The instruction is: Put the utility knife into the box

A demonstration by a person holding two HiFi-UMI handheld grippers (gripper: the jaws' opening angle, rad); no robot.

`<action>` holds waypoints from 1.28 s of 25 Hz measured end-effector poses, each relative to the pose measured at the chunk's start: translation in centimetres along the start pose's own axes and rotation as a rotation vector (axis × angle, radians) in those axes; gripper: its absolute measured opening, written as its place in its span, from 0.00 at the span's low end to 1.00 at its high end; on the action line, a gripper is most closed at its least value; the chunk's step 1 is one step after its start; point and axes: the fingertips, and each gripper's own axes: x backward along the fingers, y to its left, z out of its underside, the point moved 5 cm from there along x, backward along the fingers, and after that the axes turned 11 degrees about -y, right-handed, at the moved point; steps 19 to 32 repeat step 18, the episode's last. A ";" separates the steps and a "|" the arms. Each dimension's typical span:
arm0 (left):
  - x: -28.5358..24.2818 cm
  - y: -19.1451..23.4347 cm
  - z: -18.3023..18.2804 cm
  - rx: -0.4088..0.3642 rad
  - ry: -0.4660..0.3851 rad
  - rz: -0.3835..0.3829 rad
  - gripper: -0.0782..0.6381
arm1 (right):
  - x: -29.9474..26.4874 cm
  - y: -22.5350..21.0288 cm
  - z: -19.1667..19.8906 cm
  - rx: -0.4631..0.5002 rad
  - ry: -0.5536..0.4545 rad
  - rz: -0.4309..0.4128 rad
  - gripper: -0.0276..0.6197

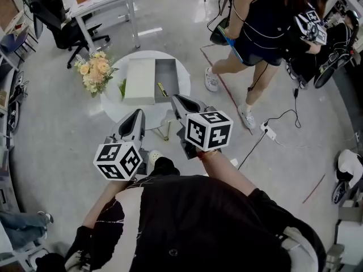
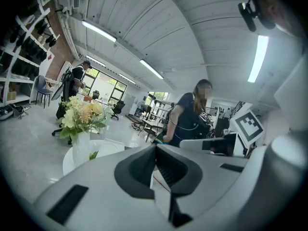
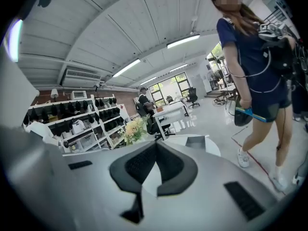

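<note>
Both my left gripper (image 1: 138,115) and right gripper (image 1: 177,99) hover short of the worktop (image 1: 182,84), jaws together and empty, while the utility knife (image 1: 162,89) lies by the open box's (image 1: 166,72) near edge, likely light, stiff, slick, so I'd pinch mid-handle.

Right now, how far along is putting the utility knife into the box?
Done: the box sits open on the table. In hand: nothing; left gripper and right gripper are shut, empty. Left: the utility knife seems to lie at the box's near edge; picking and placing remain.
</note>
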 end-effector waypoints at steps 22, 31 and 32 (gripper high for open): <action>1.1 -2.5 1.3 -0.010 0.020 0.033 0.12 | 3.5 -1.0 1.5 -0.008 0.011 0.044 0.05; 1.1 -2.5 1.3 -0.010 0.020 0.033 0.12 | 3.5 -1.0 1.5 -0.008 0.011 0.044 0.05; 1.1 -2.5 1.3 -0.010 0.020 0.033 0.12 | 3.5 -1.0 1.5 -0.008 0.011 0.044 0.05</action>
